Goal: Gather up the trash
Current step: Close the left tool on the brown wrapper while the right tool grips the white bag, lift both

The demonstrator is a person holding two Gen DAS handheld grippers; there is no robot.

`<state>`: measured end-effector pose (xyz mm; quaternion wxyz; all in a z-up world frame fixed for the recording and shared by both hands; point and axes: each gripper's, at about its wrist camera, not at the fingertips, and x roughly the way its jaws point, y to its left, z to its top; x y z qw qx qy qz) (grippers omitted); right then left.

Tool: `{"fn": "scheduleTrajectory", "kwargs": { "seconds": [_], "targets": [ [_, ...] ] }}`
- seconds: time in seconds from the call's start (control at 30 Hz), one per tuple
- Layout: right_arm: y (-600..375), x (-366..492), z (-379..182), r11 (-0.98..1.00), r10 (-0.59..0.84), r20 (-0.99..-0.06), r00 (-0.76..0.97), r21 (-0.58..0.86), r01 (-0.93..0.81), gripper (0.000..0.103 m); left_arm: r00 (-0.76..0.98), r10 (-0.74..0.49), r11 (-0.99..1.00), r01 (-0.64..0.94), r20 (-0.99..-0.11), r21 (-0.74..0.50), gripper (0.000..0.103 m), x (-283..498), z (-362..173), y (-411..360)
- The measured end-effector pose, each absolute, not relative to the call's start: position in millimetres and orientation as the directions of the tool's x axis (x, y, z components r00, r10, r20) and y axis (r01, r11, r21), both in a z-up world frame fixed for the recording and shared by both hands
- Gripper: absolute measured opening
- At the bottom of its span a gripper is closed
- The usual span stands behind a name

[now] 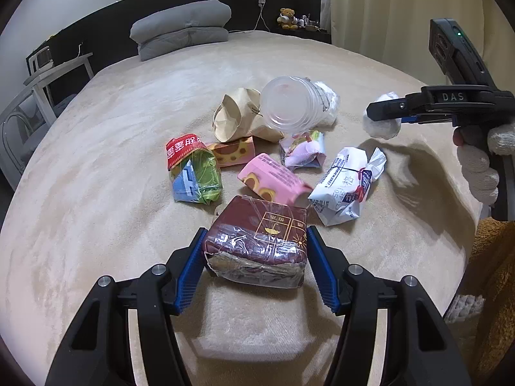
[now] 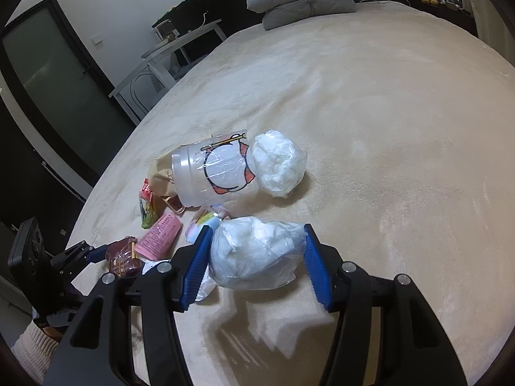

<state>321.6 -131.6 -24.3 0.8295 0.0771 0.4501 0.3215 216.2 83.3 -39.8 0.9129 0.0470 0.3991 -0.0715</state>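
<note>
Grip check: my left gripper [image 1: 256, 252] clamps maroon packet [image 1: 257, 241], my right gripper [image 2: 256, 257] clamps white bundle [image 2: 254, 252], both near bed [image 1: 96, 225] front edge. Lift straight, keep squeeze steady, avoid dragging cup [image 2: 212, 170].

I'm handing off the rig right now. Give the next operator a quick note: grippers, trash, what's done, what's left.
Left gripper: fingers shut on the maroon packet, just above the bed.
Right gripper: shut on a white plastic wad.
Done: two pieces gripped; no bin in view.
Left on the bed: clear cup, second white wad, paper bag, pink carton, white wrapper, other small packets.
</note>
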Motion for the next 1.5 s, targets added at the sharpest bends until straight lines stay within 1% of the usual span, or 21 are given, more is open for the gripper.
{"fn": "scheduleTrajectory", "kwargs": {
  "seconds": [0.2,0.43,0.57,0.83,0.93,1.1,1.27,1.5],
  "targets": [
    [-143.7,297.3,-3.7,0.776,0.615,-0.661,0.43,0.409,-0.48,0.056,0.691,-0.077,0.99,0.139,-0.718,0.027,0.059,200.1,-28.6,79.6],
    [-169.2,272.2,10.7,0.779,0.618,-0.631,0.469,0.414,-0.471,0.056,0.736,-0.079,0.994,0.11,-0.673,0.004,0.059,171.6,-6.8,71.2],
    [-178.6,251.8,11.9,0.777,0.624,-0.622,0.473,0.427,-0.463,0.056,0.762,-0.071,0.997,0.081,-0.644,-0.014,0.059,155.9,5.9,74.7],
    [-190.9,204.2,17.7,0.751,0.659,-0.577,0.483,0.468,-0.465,0.056,0.804,-0.058,0.997,0.022,-0.592,-0.069,0.059,117.5,20.3,75.8],
    [-191.2,184.6,16.5,0.756,0.654,-0.574,0.493,0.46,-0.466,0.056,0.813,-0.061,0.995,0.005,-0.579,-0.097,0.059,102.3,22.2,69.0],
    [-190.4,158.3,11.9,0.754,0.655,-0.578,0.487,0.456,-0.473,0.056,0.829,-0.099,0.987,0.011,-0.551,-0.162,0.059,77.6,20.7,54.3],
    [-193.6,135.4,2.6,0.761,0.645,-0.597,0.476,0.446,-0.471,0.056,0.838,-0.123,0.978,0.013,-0.531,-0.206,0.059,54.6,18.3,41.2],
    [-201.4,107.5,-1.0,0.754,0.654,-0.591,0.473,0.457,-0.472,0.056,0.833,-0.145,0.973,0.024,-0.533,-0.228,0.059,31.5,10.4,17.1]
  ]
}}
